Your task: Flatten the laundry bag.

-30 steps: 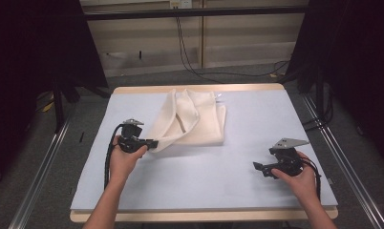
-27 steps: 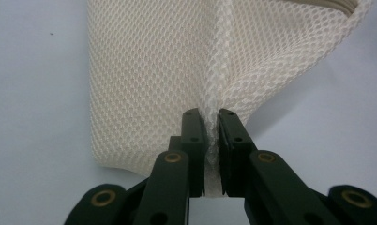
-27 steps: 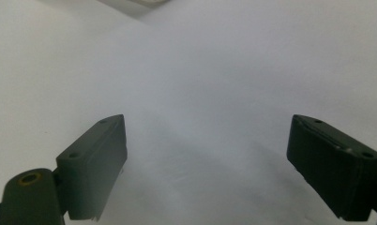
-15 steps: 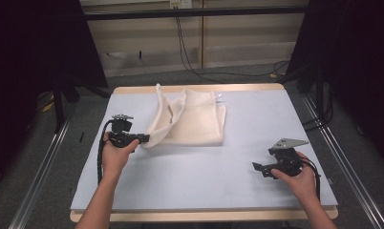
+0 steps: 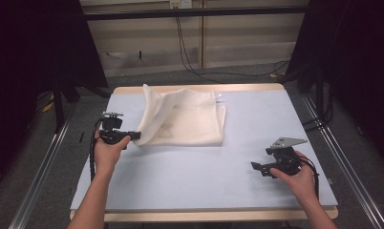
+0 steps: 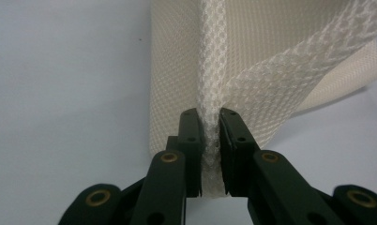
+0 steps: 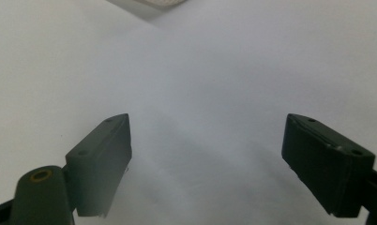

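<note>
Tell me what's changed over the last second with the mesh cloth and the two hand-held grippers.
The left hand-held gripper, shut on the mesh cloth's left edge, pulled it left toward the table's left side, lifting a fold upright. The right hand-held gripper stayed put, open over bare table.

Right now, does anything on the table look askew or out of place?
Only the cream mesh cloth: its left edge is lifted off the table and folded, pinched in the left gripper. The right gripper is open, apart from it.
</note>
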`<state>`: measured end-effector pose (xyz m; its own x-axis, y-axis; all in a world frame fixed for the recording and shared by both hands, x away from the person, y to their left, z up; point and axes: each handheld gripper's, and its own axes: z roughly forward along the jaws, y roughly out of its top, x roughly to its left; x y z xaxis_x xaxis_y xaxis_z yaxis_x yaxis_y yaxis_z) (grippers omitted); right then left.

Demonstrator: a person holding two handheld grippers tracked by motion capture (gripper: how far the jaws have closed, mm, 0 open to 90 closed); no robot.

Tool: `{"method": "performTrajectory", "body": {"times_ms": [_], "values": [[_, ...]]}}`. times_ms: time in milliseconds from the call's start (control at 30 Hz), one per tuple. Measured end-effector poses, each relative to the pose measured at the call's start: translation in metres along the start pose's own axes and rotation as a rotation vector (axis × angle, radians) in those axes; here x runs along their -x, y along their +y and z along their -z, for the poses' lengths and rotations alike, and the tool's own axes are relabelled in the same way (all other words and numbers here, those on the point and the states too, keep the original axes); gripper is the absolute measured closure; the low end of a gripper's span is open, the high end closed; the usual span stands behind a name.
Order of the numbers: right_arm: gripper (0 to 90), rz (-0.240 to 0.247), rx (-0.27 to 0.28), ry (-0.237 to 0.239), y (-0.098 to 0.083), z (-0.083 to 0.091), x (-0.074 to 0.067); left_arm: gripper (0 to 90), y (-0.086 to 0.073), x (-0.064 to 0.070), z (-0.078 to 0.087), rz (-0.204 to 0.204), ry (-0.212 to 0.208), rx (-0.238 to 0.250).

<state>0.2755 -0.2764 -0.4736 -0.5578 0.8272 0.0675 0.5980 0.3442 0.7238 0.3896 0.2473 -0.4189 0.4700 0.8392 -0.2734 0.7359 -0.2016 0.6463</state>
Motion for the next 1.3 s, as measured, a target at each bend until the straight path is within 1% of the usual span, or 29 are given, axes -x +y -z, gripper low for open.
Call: {"method": "performTrajectory", "body": {"times_ms": [33, 67, 167, 200, 233, 267, 300, 333, 367, 467, 500, 600, 767, 867, 900, 933, 967, 1000, 1100, 1133, 1167, 1200, 1233, 1267, 1300], "values": [[15.6, -0.003, -0.001, 0.007, 0.000, -0.001, -0.001, 80.0, 0.000, -0.001, 0.000, 0.013, 0.002, 0.010], [15.6, 0.004, -0.004, 0.006, 0.001, -0.001, -0.002, 80.0, 0.000, -0.003, 0.001, 0.006, 0.002, 0.000], [15.6, 0.009, -0.008, 0.010, 0.002, -0.003, -0.003, 79.6, 0.000, -0.008, 0.002, 0.013, 0.009, 0.006], [15.6, 0.010, -0.009, 0.011, 0.002, -0.003, -0.003, 79.5, 0.000, -0.008, 0.002, 0.026, 0.008, 0.016], [15.6, 0.008, -0.010, 0.012, 0.002, -0.003, -0.004, 79.3, 0.001, -0.010, 0.003, 0.017, 0.012, 0.009], [15.6, 0.007, -0.012, 0.013, 0.002, -0.003, -0.004, 79.2, 0.001, -0.011, 0.003, 0.019, 0.016, 0.010], [15.6, -0.006, -0.011, 0.015, 0.003, -0.003, -0.004, 79.2, 0.001, -0.013, 0.004, 0.024, 0.015, 0.012], [15.6, 0.002, -0.004, 0.015, 0.004, -0.004, -0.003, 79.1, 0.001, -0.014, 0.004, 0.026, 0.017, 0.015], [15.6, -0.002, -0.003, 0.015, 0.006, -0.004, -0.003, 79.1, 0.001, -0.014, 0.003, 0.038, 0.014, 0.022], [16.9, 0.001, 0.000, 0.021, 0.012, -0.007, -0.004, 78.7, 0.001, -0.015, 0.003, 0.033, 0.020, 0.023], [16.9, -0.003, -0.001, 0.020, 0.013, -0.007, -0.005, 78.4, 0.000, -0.017, 0.004, 0.030, 0.016, 0.015], [16.9, -0.012, 0.003, 0.039, 0.018, -0.013, -0.005, 78.1, 0.001, -0.021, 0.003, 0.033, 0.020, 0.016], [16.8, -0.004, -0.001, 0.054, 0.024, -0.021, -0.007, 77.9, 0.002, -0.027, 0.004, 0.045, 0.023, 0.017], [16.7, -0.010, -0.013, 0.061, 0.027, -0.026, -0.007, 77.1, 0.002, -0.030, 0.004, 0.042, 0.024, 0.009], [16.7, -0.016, -0.010, 0.067, 0.029, -0.029, -0.006, 76.3, 0.002, -0.031, 0.002, 0.058, 0.021, 0.021], [16.7, -0.016, -0.010, 0.067, 0.029, -0.029, -0.006, 76.3, 0.003, -0.032, 0.003, 0.058, 0.025, 0.017], [16.7, -0.017, -0.008, 0.071, 0.029, -0.030, -0.006, 75.5, 0.003, -0.034, 0.003, 0.066, 0.030, 0.021], [16.7, -0.020, -0.012, 0.072, 0.031, -0.032, -0.006, 72.5, 0.003, -0.037, 0.003, 0.058, 0.038, 0.014], [16.7, -0.022, -0.011, 0.079, 0.032, -0.034, -0.006, 68.8, 0.002, -0.042, 0.004, 0.082, 0.067, 0.030], [16.7, -0.024, -0.011, 0.078, 0.033, -0.034, -0.006, 67.0, 0.002, -0.044, 0.005, 0.081, 0.079, 0.033], [16.7, -0.021, -0.008, 0.078, 0.033, -0.035, -0.006, 65.5, 0.001, -0.044, 0.005, 0.093, 0.091, 0.042], [16.7, -0.024, -0.013, 0.077, 0.034, -0.035, -0.007, 63.5, 0.001, -0.046, 0.007, 0.080, 0.101, 0.037], [16.7, -0.024, -0.017, 0.077, 0.034, -0.035, -0.008, 60.7, 0.001, -0.047, 0.009, 0.087, 0.106, 0.043], [16.7, -0.016, -0.016, 0.074, 0.035, -0.036, -0.008, 57.9, 0.000, -0.048, 0.010, 0.102, 0.115, 0.052], [16.7, -0.016, -0.023, 0.069, 0.035, -0.036, -0.010, 55.4, 0.000, -0.049, 0.011, 0.098, 0.118, 0.042]]}}
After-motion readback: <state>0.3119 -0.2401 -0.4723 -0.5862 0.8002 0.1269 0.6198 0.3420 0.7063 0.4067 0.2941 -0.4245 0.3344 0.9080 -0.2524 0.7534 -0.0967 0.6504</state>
